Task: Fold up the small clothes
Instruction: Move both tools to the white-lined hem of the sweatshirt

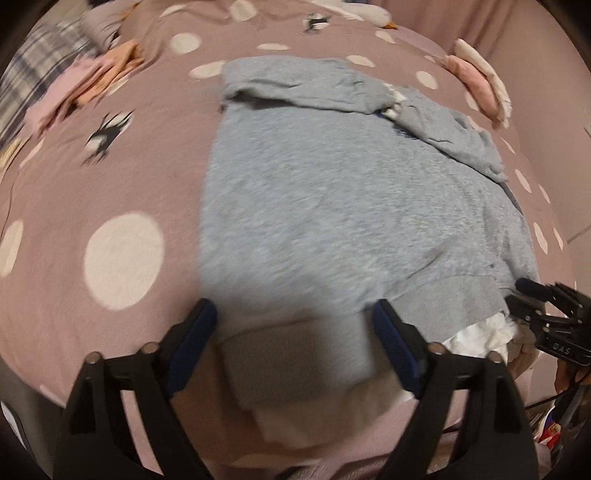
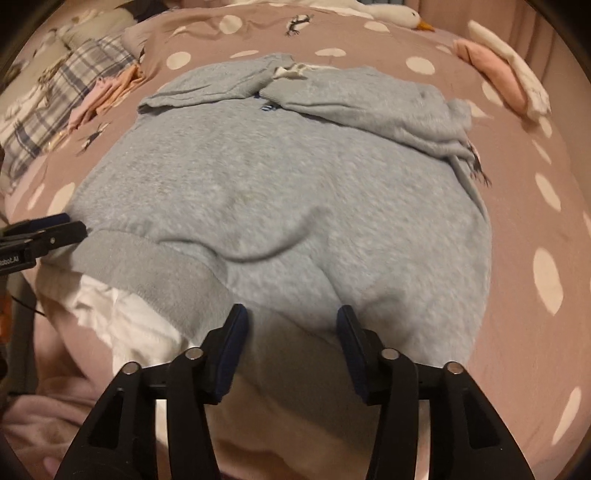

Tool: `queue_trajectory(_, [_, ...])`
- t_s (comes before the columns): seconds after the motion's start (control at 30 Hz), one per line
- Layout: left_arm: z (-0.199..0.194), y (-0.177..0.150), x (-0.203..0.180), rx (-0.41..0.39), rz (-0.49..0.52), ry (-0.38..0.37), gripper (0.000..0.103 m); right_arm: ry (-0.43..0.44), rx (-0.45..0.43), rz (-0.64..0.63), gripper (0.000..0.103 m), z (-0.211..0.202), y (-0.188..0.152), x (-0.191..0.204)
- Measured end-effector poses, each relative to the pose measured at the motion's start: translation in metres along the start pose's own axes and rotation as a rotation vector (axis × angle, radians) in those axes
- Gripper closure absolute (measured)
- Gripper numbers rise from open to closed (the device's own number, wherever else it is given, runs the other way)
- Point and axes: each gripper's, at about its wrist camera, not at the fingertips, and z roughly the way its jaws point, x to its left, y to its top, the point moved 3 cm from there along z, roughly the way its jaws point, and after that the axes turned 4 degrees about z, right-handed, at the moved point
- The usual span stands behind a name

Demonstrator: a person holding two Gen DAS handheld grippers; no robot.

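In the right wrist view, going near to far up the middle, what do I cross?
Right tool → ribbed hem → grey sweatshirt body → folded-in sleeves → dotted pink bedspread → white goose toy.

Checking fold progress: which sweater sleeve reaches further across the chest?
The left-hand sleeve; its cuff overlaps the right-hand sleeve, which stops short near the collar.

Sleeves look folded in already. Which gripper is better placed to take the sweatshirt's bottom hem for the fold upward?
Probably left: the left gripper straddles the ribbed hem, while the right gripper sits over the grey sweatshirt body.
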Motion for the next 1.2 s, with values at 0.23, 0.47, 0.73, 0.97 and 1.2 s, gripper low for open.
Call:
queue_trajectory(0.23, [-0.006, -0.01, 0.032, 0.012, -0.164, -0.055, 0.011, 0.046, -0.015, 0.064, 0.046, -0.012, -0.003, -0.008])
queue_trajectory(0.47, [-0.011, -0.006, 0.042, 0.012, -0.247, -0.12, 0.006, 0.095, -0.027, 0.242, 0.045, -0.021, 0.001, -0.039])
queue_trajectory(0.73, [-0.012, -0.001, 0.052, 0.012, -0.334, -0.21, 0.001, 0.159, -0.018, 0.481, 0.043, -0.027, -0.016, -0.083])
queue_trajectory(0.97, [-0.016, 0.002, 0.06, 0.004, -0.37, -0.242, 0.001, 0.133, -0.023, 0.52, 0.043, -0.036, -0.02, -0.1])
queue_trajectory(1.2, [-0.014, 0.006, 0.06, 0.0, -0.348, -0.247, 0.001, 0.208, 0.036, 0.641, 0.042, -0.023, -0.03, -0.12])
